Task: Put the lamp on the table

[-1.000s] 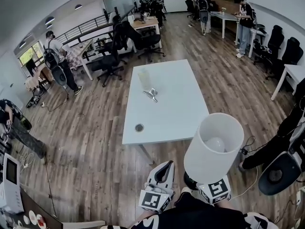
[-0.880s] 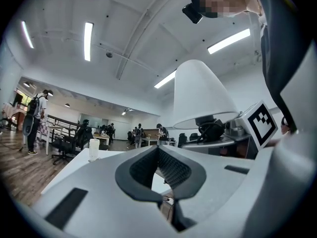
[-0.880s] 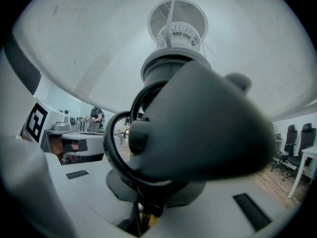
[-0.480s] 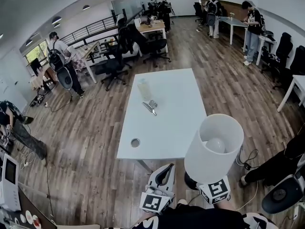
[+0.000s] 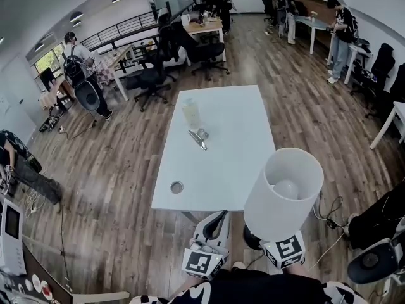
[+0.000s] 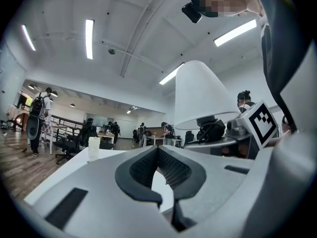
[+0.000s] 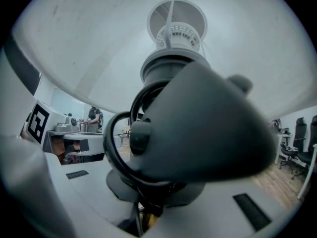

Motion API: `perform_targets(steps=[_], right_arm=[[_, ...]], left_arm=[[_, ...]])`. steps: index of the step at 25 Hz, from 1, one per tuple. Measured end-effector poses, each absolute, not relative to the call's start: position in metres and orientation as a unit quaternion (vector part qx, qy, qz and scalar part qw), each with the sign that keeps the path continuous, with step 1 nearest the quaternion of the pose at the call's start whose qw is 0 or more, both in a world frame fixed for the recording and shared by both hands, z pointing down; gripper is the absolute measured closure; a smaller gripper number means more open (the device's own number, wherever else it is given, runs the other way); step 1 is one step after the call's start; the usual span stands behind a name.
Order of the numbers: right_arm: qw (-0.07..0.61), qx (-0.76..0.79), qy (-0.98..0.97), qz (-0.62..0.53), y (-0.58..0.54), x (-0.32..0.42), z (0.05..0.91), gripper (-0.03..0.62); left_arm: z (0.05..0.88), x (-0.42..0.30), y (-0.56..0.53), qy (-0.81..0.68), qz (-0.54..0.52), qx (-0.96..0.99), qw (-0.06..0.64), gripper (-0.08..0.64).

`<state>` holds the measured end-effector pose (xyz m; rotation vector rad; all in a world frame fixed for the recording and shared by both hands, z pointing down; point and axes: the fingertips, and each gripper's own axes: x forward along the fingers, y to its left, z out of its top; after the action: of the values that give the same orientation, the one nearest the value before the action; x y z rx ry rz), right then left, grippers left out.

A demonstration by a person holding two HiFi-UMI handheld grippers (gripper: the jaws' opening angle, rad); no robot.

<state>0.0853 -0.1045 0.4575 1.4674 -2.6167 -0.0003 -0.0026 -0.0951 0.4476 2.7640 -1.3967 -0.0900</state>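
Observation:
The lamp has a white drum shade [image 5: 285,194] with a bulb inside and a dark base. My right gripper [image 5: 261,240] is shut on that base and carries the lamp upright in the air, just short of the near end of the white table [image 5: 221,170]. In the right gripper view the dark base [image 7: 198,128] and its looped cord [image 7: 113,155] fill the space between the jaws of the right gripper [image 7: 161,185], under the shade [image 7: 89,43]. My left gripper [image 5: 218,219] hangs beside it, shut and holding nothing; its view shows the left gripper [image 6: 159,156] and the shade [image 6: 200,95].
On the table stand a pale tumbler [image 5: 191,111], a small metal object [image 5: 199,137] and a round disc [image 5: 176,187]. Office chairs [image 5: 149,78], desks and several people are further back. A cable [image 5: 329,221] and a chair [image 5: 373,258] lie to the right on the wooden floor.
The table has come nearer and more central in the head view. The lamp and both grippers keep the same places relative to each other.

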Motion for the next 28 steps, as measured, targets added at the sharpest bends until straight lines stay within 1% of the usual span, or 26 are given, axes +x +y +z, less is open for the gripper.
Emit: perform_targets(steps=[4,10,14,23,28], right_arm=[[0.081,0.486,-0.87,0.001,-0.108,0.093,0.462,0.525],[0.064,0.483,-0.874,0.009,-0.115,0.094,0.46,0.526],[0.072,0.472,-0.878,0.008,-0.122,0.086,0.464,0.526],[0.074,0.476,-0.876,0.011,-0.15,0.081,0.464,0.525],[0.094,0.486,-0.869,0.012,-0.187,0.078,0.472,0.526]], left_arm=[[0.447,0.003,-0.091,-0.455,-0.026,0.89,0.021,0.555],[0.45,-0.001,-0.093,-0.466,-0.019,0.885,0.021,0.555],[0.453,-0.003,-0.1,-0.47,-0.02,0.882,0.029,0.555],[0.45,-0.005,-0.136,-0.457,-0.039,0.888,0.025,0.555],[0.452,-0.009,-0.173,-0.446,-0.039,0.894,0.028,0.555]])
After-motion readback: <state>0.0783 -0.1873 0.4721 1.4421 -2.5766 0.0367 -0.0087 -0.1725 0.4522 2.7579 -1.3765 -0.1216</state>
